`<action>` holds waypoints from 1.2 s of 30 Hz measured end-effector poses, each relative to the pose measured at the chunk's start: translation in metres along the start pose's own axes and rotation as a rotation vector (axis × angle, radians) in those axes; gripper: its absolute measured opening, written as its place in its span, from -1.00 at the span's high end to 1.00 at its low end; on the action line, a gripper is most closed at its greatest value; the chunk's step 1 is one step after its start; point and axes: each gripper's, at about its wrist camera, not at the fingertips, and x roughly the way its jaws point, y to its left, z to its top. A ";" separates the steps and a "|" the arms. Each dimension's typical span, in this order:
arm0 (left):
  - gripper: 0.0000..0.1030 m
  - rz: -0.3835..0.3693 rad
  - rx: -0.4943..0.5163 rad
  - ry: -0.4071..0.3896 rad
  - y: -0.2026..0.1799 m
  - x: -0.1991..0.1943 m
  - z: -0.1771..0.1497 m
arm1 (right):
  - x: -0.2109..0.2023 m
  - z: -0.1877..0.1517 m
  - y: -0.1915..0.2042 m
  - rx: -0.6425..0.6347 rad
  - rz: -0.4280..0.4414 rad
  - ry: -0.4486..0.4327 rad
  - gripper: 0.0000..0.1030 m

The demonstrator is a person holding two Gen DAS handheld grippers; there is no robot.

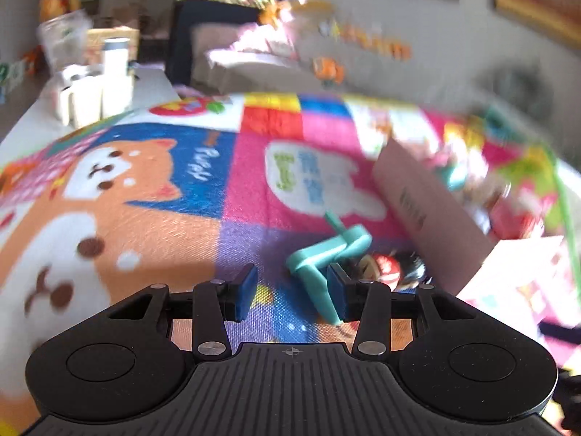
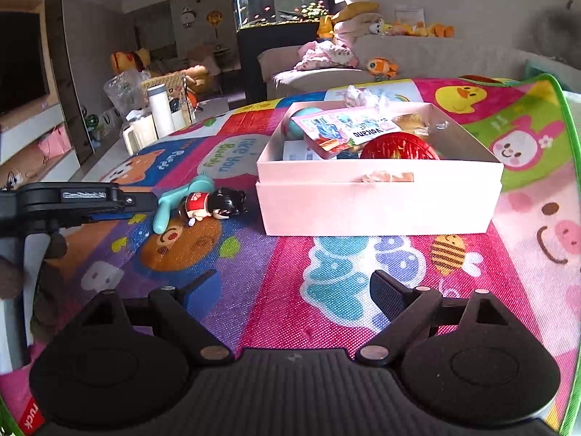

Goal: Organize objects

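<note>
Teal plastic bent toy (image 1: 328, 254) lies on the colourful play mat (image 1: 152, 218) beside my left gripper's (image 1: 292, 296) parted blue pads; my right gripper (image 2: 287, 290) gapes wide, holding nothing, facing the pink cardboard box (image 2: 377, 196).

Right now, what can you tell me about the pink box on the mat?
The pink box is rectangular, looks like cardboard and stands open, seemingly nested in its lid, flat on the play mat. It is full: a red ball, a printed packet, a teal thing and wrappers. Neither gripper touches it; the doll lies apart to its left.
</note>
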 end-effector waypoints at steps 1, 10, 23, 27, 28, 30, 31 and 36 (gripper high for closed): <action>0.08 -0.001 0.038 0.030 -0.004 0.006 0.005 | -0.001 -0.001 -0.003 0.008 0.005 -0.002 -0.75; 0.31 0.051 0.229 0.081 -0.025 0.032 0.016 | 0.001 0.000 -0.008 0.046 0.024 -0.006 -0.80; 0.31 0.128 -0.013 -0.069 0.053 -0.039 -0.032 | 0.007 0.020 0.062 -0.291 0.006 -0.065 -0.40; 0.31 0.093 -0.071 -0.079 0.062 -0.041 -0.031 | 0.036 0.038 0.100 -0.388 0.017 -0.042 -0.26; 0.31 0.088 -0.077 -0.081 0.063 -0.042 -0.031 | 0.047 0.041 0.108 -0.409 0.000 -0.030 -0.20; 0.31 0.074 -0.095 -0.085 0.066 -0.041 -0.031 | 0.070 0.044 0.120 -0.447 -0.052 -0.014 -0.14; 0.31 0.065 -0.107 -0.087 0.068 -0.042 -0.032 | 0.082 0.045 0.124 -0.462 -0.081 -0.003 -0.13; 0.32 0.032 -0.153 -0.093 0.075 -0.042 -0.033 | 0.110 0.044 0.128 -0.523 -0.155 0.019 -0.03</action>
